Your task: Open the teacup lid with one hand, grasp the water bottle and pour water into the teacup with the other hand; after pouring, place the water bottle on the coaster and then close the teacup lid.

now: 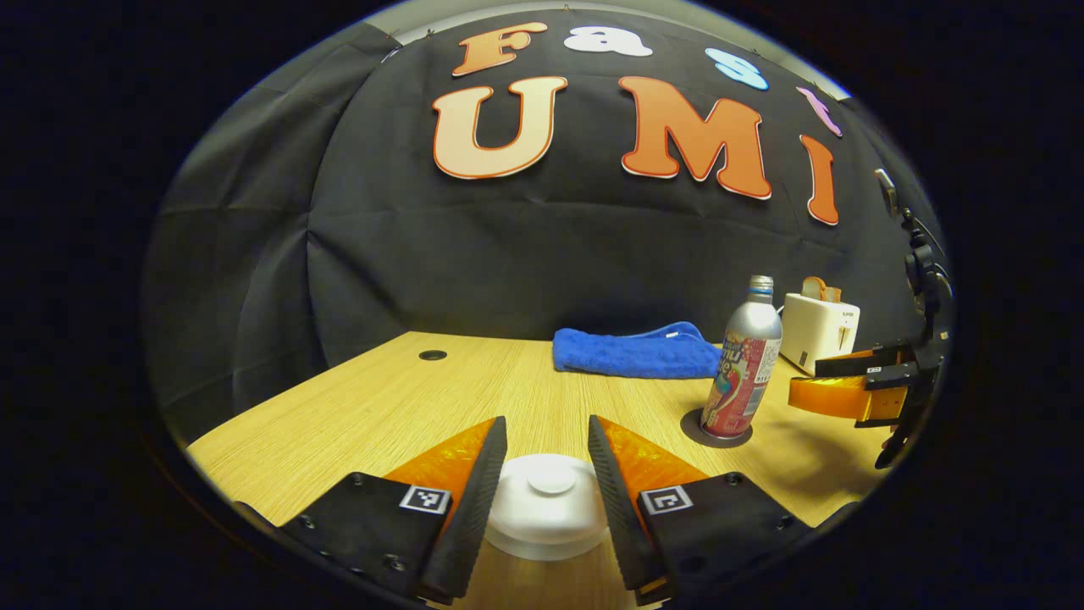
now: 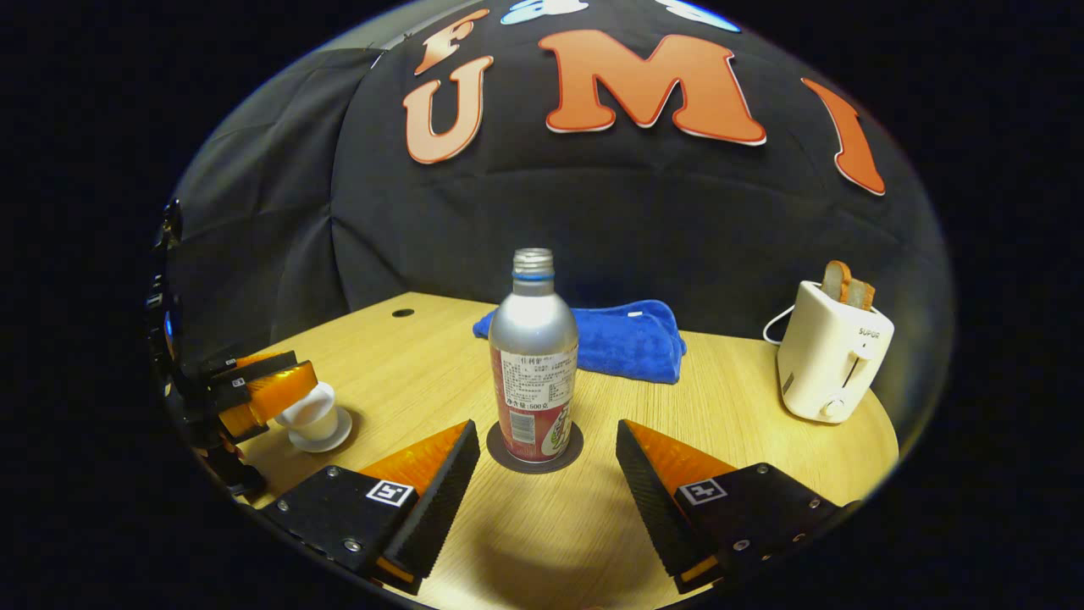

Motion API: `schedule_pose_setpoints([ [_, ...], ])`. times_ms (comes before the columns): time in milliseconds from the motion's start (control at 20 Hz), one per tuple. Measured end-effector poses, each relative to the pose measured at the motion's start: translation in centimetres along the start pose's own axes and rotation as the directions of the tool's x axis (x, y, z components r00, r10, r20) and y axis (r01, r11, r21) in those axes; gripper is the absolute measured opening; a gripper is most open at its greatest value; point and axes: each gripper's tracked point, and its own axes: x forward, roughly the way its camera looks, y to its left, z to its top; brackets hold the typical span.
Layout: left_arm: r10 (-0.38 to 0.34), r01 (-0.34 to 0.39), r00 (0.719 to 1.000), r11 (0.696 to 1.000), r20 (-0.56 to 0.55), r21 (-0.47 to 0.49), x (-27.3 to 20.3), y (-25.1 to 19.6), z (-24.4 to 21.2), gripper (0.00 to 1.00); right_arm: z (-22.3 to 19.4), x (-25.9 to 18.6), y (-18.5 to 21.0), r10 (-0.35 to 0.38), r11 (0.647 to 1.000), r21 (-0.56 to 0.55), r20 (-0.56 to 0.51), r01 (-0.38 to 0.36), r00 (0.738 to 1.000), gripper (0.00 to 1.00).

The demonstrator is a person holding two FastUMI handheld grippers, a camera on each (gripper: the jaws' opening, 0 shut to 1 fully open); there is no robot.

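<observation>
The white teacup lid (image 1: 546, 508), with its round knob up, lies between the fingers of my left gripper (image 1: 548, 421), and both fingers press on its rim. In the right gripper view the same gripper (image 2: 292, 385) sits over the white teacup (image 2: 315, 422) on its saucer at the table's left. The silver water bottle (image 2: 533, 364) with a red label stands upright and uncapped on the dark round coaster (image 2: 495, 453). My right gripper (image 2: 546, 428) is open just short of the bottle, and it hovers open to the right of the bottle (image 1: 745, 373) in the left gripper view (image 1: 804, 379).
A folded blue towel (image 1: 635, 352) lies at the back of the wooden table (image 1: 381, 407). A white toaster (image 2: 830, 364) holding bread slices stands at the right, near the table's edge. A small cable hole (image 1: 433, 355) is at the back left.
</observation>
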Motion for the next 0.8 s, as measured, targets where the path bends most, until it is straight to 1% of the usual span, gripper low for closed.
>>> schedule_pose_setpoints([
  [150,-0.002,0.002,0.998,1.000,0.066,0.014,-1.0,-1.0,2.8,0.75,2.1,-2.3,-1.0,-0.035,0.999,0.020,0.081,0.033,0.996,0.98],
  [250,-0.013,0.011,0.994,1.000,0.104,0.021,-1.7,-2.0,4.6,0.85,3.5,-3.8,-1.7,-0.059,0.998,0.032,0.136,0.056,0.989,0.98],
  [300,-0.014,0.011,0.993,1.000,0.118,0.022,-2.1,-2.4,5.4,0.88,4.0,-4.6,-2.0,-0.074,0.997,0.034,0.160,0.069,0.984,0.98],
  [400,-0.022,0.018,0.990,0.999,0.141,0.028,-2.7,-3.4,6.9,0.98,5.1,-6.2,-2.7,-0.102,0.995,0.028,0.198,0.099,0.975,0.98],
  [550,-0.041,0.037,0.983,0.999,0.177,0.024,-3.7,-5.0,9.0,0.97,6.3,-8.4,-3.6,-0.139,0.990,0.017,0.247,0.140,0.959,0.98],
  [600,-0.043,0.039,0.980,0.999,0.193,0.027,-4.1,-5.4,9.7,1.00,6.5,-9.0,-3.8,-0.148,0.989,0.013,0.262,0.150,0.954,0.98],
  [700,-0.043,0.038,0.979,0.999,0.198,0.028,-4.4,-5.9,9.6,0.98,6.6,-10.1,-4.2,-0.171,0.985,0.016,0.281,0.173,0.944,0.98],
  [800,-0.048,0.048,0.979,0.999,0.196,0.008,-4.7,-6.5,9.5,0.98,6.4,-10.9,-4.5,-0.179,0.983,0.016,0.299,0.183,0.937,0.98],
])
